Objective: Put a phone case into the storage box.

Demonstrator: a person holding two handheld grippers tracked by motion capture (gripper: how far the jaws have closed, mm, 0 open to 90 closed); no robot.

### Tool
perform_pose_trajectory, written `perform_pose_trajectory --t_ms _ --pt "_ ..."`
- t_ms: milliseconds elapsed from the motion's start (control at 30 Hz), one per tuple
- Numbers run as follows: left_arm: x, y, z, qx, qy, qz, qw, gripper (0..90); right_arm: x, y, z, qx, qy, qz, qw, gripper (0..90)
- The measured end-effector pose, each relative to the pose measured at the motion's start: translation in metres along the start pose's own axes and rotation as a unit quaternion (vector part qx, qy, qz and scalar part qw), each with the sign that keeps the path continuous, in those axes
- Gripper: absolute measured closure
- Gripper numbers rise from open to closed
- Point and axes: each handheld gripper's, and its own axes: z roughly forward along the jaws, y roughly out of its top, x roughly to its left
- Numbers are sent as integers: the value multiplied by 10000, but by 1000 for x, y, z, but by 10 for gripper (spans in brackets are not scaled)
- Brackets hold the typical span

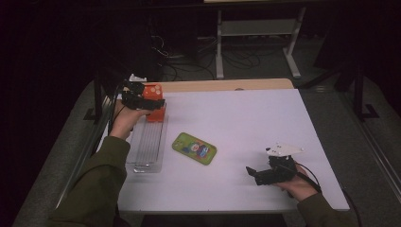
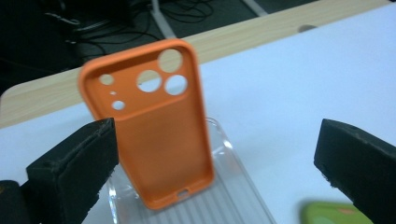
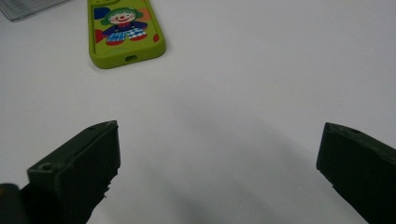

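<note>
An orange phone case (image 1: 153,91) (image 2: 159,130) stands upright at the far end of a clear ridged tray (image 1: 147,146) (image 2: 243,200) on the left of the white table. My left gripper (image 1: 156,105) (image 2: 215,154) is open just in front of the case. Its jaws are wide apart and neither pad presses on the case. A green phone case with a clown picture (image 1: 194,148) (image 3: 125,28) (image 2: 331,213) lies flat mid-table. My right gripper (image 1: 250,172) (image 3: 219,158) is open near the front right, with only bare table between its jaws.
A wooden strip (image 1: 227,85) runs along the table's far edge. Beyond it are white desk legs (image 1: 220,47) and cables on a dark floor. The tray's corner (image 3: 28,7) lies left of the green case. White tabletop (image 1: 255,123) stretches across the right half.
</note>
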Motion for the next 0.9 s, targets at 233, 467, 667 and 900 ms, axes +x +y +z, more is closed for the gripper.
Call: perform_pose_trajectory --t_ms 233,467,667,900 --pt "-23 -7 -16 -172 -634 288 9974 0 0 5 -1 -48 93 -54 9999 0" --pt "-47 -19 -27 -313 -1287 521 9898 0 1 12 1 26 191 -43 9998 0" --pt "-68 -36 -30 -358 -1813 801 9795 0 3 26 7 257 358 -89 9990 0" --pt "-78 -47 -32 -359 -2126 1063 9707 0 8 46 24 498 584 -101 9970 0"
